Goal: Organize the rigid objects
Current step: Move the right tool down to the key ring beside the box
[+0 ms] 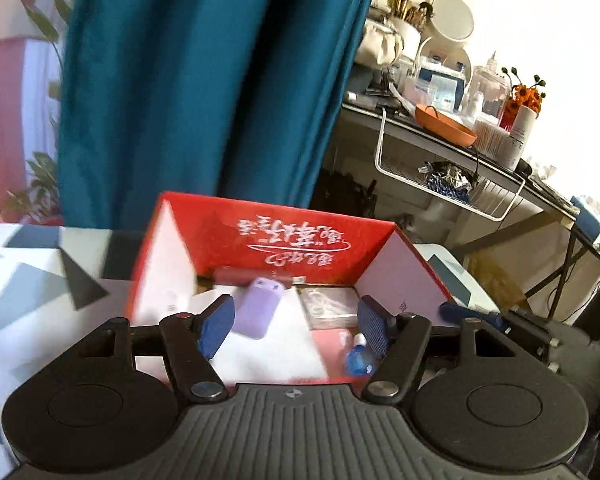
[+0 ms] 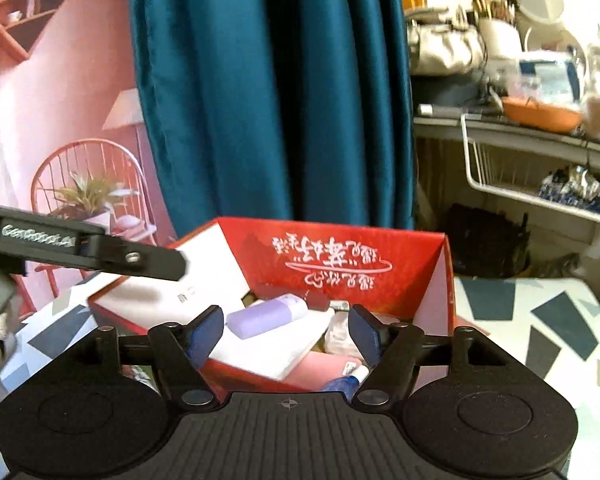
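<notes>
A: What's the biggest thing in front of you?

B: The teal curtain point(image 1: 204, 92) hangs behind everything. To its right you have a cluttered desk point(image 1: 440, 136) with a white wire basket point(image 1: 452, 184) slung under its edge and an orange bowl point(image 1: 444, 122) on top. Your work sits on the counter point(image 2: 540, 320), which wears a cloth of grey and dark triangles.

A: And the task's things?

B: You have an open red box point(image 1: 284, 236) on the counter, its back wall bearing white script. Everything lies inside it. A white flat box point(image 2: 276, 344) lies across the middle, and a purple case point(image 1: 256, 308) rests on top of it, tilted. Behind the case, against the back wall, lies a dark red bar point(image 1: 240, 276). To the right of the white box sits a clear packet point(image 1: 328, 308); I cannot tell what it holds. At the near right corner lies a small blue bottle point(image 1: 358, 360) with a white cap, beside a pink flat piece point(image 2: 320, 372).

A: How do your grippers stand?

B: Your left gripper point(image 1: 296, 324) hovers at the box's near edge, jaws spread wide with nothing pressed between the blue pads; the purple case shows in the gap but lies down in the box. Your right gripper point(image 2: 286, 334) is spread much the same, also holding nothing. In the right view, the left tool's black finger reaches in over the box's left wall.
</notes>
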Available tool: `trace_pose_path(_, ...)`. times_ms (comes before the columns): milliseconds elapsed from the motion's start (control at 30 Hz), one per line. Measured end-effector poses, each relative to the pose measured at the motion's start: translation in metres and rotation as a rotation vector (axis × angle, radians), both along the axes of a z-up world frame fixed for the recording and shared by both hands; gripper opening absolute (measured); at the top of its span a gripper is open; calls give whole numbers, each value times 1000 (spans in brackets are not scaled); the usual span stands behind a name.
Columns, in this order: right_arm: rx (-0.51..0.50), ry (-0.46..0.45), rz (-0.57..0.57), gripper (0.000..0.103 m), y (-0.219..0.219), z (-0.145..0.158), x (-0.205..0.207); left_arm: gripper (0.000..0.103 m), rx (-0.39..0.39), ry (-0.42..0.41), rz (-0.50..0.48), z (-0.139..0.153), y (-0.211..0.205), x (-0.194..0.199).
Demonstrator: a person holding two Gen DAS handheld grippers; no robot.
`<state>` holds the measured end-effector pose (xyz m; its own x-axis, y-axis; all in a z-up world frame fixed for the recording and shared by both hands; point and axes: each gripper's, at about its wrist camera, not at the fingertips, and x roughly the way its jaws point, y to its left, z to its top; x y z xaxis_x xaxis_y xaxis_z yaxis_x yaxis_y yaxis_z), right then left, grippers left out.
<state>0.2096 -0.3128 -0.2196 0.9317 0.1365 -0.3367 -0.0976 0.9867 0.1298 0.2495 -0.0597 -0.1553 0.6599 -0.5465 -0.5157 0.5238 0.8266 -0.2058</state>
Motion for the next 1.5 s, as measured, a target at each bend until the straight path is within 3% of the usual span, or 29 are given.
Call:
trace_pose_path(267,-56,-45,13,69,28,3,-34,70,92,-2,40,-14,47,-39)
trace_pose_path(567,-128,18,86,61,64,-24,-50,69,73,90,78,-53,75,-53)
trace_pose_path(700,-159,64,132,49,77,-43,-44,66,66,126,92,-71,73,-52)
trace_pose_path(867,-172,131,172,37,84,-72,-30,43,28,168,86,-82,59,-47)
trace_pose_path(967,-172,163,189,28,84,-85,-21,43,16,164,37,-86,43,-46)
trace_pose_path(1167,-164,201,226,27,87,-97,-5,43,44,184,9,-101,24,-46)
trace_pose_path(1500,-181,243,253,26,94,-110,8,42,75,211,30,-111,26,-42)
